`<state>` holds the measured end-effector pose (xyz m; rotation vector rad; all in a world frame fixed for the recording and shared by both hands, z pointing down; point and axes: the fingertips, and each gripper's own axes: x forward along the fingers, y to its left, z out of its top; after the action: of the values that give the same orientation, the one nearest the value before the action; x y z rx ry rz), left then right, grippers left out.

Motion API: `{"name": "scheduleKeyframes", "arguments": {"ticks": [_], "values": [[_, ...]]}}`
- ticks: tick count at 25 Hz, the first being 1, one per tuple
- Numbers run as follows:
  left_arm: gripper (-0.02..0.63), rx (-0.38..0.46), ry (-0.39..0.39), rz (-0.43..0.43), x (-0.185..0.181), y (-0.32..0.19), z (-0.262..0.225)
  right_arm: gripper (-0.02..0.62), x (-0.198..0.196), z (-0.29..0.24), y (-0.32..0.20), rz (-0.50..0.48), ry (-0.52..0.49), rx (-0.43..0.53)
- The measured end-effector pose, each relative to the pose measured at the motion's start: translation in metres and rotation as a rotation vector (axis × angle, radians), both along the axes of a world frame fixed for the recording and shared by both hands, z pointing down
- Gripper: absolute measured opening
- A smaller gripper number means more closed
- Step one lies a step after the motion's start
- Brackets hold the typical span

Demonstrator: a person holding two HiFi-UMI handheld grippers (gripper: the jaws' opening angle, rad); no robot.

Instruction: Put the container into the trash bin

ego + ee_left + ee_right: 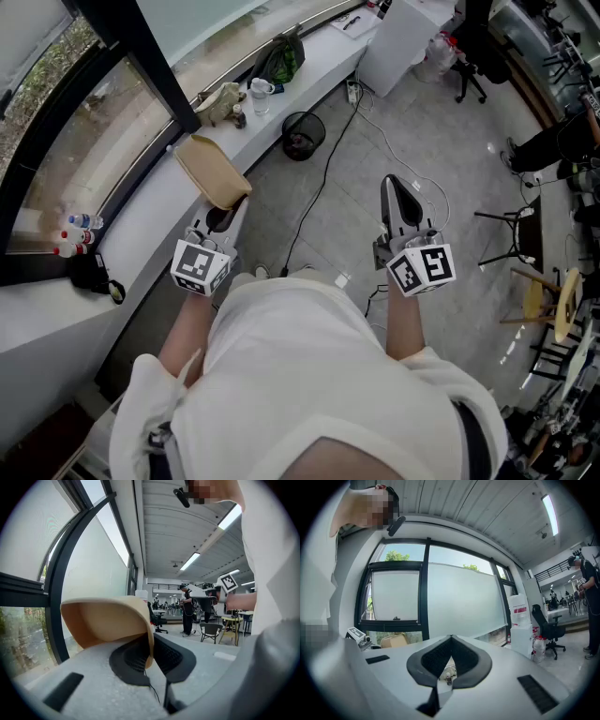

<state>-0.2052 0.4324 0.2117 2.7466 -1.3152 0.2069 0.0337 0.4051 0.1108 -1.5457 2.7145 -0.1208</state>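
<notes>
Pinched by its near rim in the left gripper: the tan, shallow container. Pads pressed onto the thin wall from both sides, hollow side facing back along the gripper. Up in the air at the near left, tilted, over the front edge of the white ledge under the window. Far end of the container sticking out well past the jaws and touching nothing else.

Farther off, on the grey floor just beside the ledge: the black mesh trash bin, well apart from the container. Something inside it, too small to tell what. Across the floor past the bin, toward the person: a thin black cable.

Out to the right, over bare floor: the right gripper. Jaws pressed together at the tips, nothing caught between them.

On the ledge beyond the container, going farther: a small plush-like figure, a clear cup, a green and black bag. At the near left, against the window frame: small bottles with red and blue caps. At the far end: a white cabinet. At the right edge: a yellow stool among other chairs.
</notes>
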Motion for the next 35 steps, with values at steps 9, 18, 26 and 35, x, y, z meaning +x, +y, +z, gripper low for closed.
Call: {"name": "scheduleKeyframes", "arguments": {"ticks": [9,18,26,35], "values": [[0.020,0.001,-0.001,0.018,0.011,-0.002,0.002,0.000,0.002,0.004,0.001,-0.007,0.002,-0.007],[0.020,-0.006,-0.004,0.013,0.032,-0.008,0.004,0.002,0.022,0.002,0.007,-0.045,-0.010,0.026],[0.020,0.005,-0.009,-0.039,0.055,-0.021,-0.004,0.002,0.053,0.014,0.002,-0.109,-0.020,-0.005],[0.020,-0.075,-0.001,-0.021,0.067,-0.064,0.031,0.002,0.043,0.063,-0.040,-0.141,-0.012,-0.123]]}}
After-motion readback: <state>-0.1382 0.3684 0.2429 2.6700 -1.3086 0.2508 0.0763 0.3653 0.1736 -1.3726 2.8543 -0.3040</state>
